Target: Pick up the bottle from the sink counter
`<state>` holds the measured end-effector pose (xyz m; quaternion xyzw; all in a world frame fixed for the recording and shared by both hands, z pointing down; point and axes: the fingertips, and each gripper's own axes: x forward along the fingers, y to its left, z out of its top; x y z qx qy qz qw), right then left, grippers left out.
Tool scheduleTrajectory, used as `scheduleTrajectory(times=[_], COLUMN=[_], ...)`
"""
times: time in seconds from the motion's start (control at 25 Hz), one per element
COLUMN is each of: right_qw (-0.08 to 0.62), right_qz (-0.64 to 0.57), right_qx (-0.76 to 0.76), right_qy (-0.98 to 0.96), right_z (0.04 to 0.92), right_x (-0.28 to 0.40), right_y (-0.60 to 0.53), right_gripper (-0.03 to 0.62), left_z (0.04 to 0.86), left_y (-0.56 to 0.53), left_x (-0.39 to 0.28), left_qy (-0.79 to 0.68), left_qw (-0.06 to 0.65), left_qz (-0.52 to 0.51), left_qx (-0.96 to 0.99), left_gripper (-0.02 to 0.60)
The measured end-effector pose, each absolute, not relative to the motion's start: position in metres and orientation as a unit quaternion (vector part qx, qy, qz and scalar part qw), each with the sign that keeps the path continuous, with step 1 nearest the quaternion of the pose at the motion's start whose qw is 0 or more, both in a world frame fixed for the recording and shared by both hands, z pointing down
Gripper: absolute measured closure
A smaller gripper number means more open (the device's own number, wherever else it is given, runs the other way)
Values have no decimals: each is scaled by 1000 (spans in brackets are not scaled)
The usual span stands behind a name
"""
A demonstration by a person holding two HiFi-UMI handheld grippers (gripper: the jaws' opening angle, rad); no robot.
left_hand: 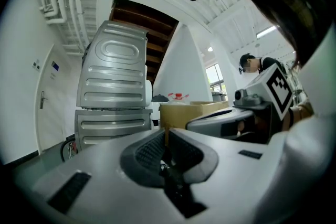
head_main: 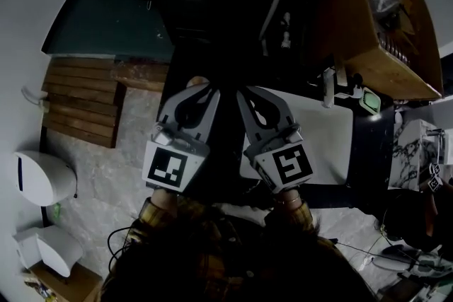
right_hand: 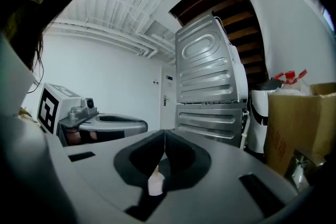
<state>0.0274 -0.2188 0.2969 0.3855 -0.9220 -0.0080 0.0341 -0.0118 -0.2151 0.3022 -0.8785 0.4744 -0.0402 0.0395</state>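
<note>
While both grippers are held close to the body, the biggest thing ahead is a grey metal cabinet (left_hand: 113, 86) with ribbed panels. From the head view it is only a dark shape, but the two gripper views show it bright and tall. Next to it is a brown box (head_main: 375, 32). Only the gripper views show something red (right_hand: 290, 77) sticking out of its top. Below the box, the head view shows a white counter (head_main: 333, 145), and on the other side wood boards (head_main: 81, 99) lie on the floor. The gripper views do not show these. A small white upright thing (head_main: 330, 85) stands at the counter's far edge, but I cannot tell if it is the bottle. The left gripper (head_main: 200, 85) and right gripper (head_main: 246, 90) sit side by side. Each has its jaws pressed together, with nothing between them.
</note>
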Motion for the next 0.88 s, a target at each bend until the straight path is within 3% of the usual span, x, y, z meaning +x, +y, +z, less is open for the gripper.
scheduleTrajectory(times=[0.88], right_qw=[59], right_qz=[6], right_qx=[420], right_qy=[-906], right_z=[309], right_x=[21], right_y=[-234], right_gripper=[577], left_z=[321], left_y=[-240], left_x=[-31], left_qy=[448], left_qw=[16], left_qz=[-50], left_qx=[-892], left_gripper=[548])
